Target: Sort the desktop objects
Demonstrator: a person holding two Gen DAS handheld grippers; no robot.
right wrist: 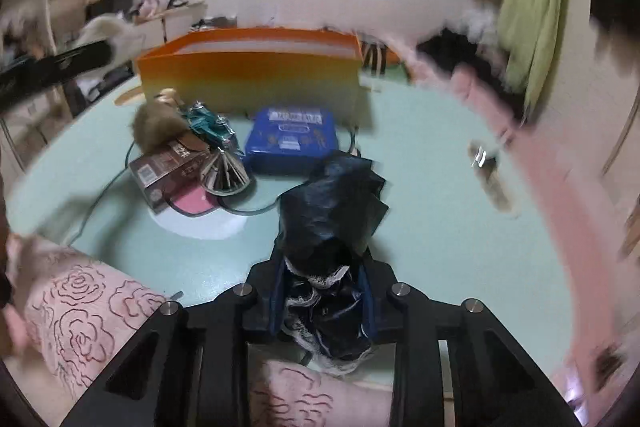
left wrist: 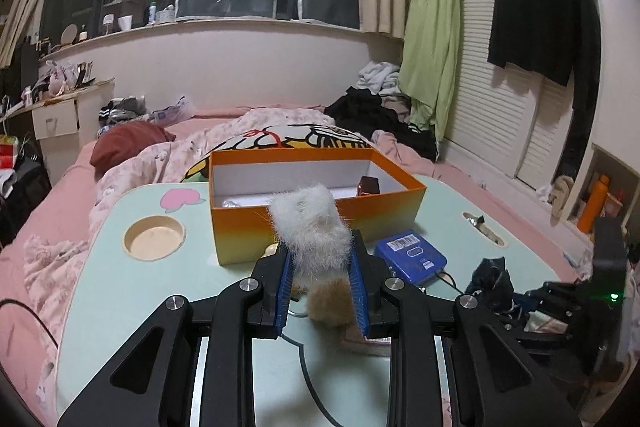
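Observation:
My left gripper (left wrist: 320, 267) is shut on a fluffy white fur piece (left wrist: 310, 227) and holds it above the mint-green lap table (left wrist: 104, 267), just in front of the open orange box (left wrist: 316, 203). A tan pom-pom (left wrist: 330, 301) lies below it. My right gripper (right wrist: 324, 287) is shut on a crumpled black plastic bag (right wrist: 332, 203) low over the table's near edge. A blue pack (right wrist: 290, 141) lies before the box (right wrist: 248, 75). A brown pom-pom (right wrist: 154, 125), a brown carton (right wrist: 168, 167), a teal wrapper (right wrist: 208, 125) and a fan-shaped piece (right wrist: 226, 175) lie to the left.
The table stands on a bed with pink bedding (left wrist: 52, 211). It has a round cup recess (left wrist: 154, 237) at the left and a slot (left wrist: 482, 229) at the right. A dark item (left wrist: 368, 185) lies inside the box. A cable (right wrist: 104, 195) runs across the table. Clothes hang at the right.

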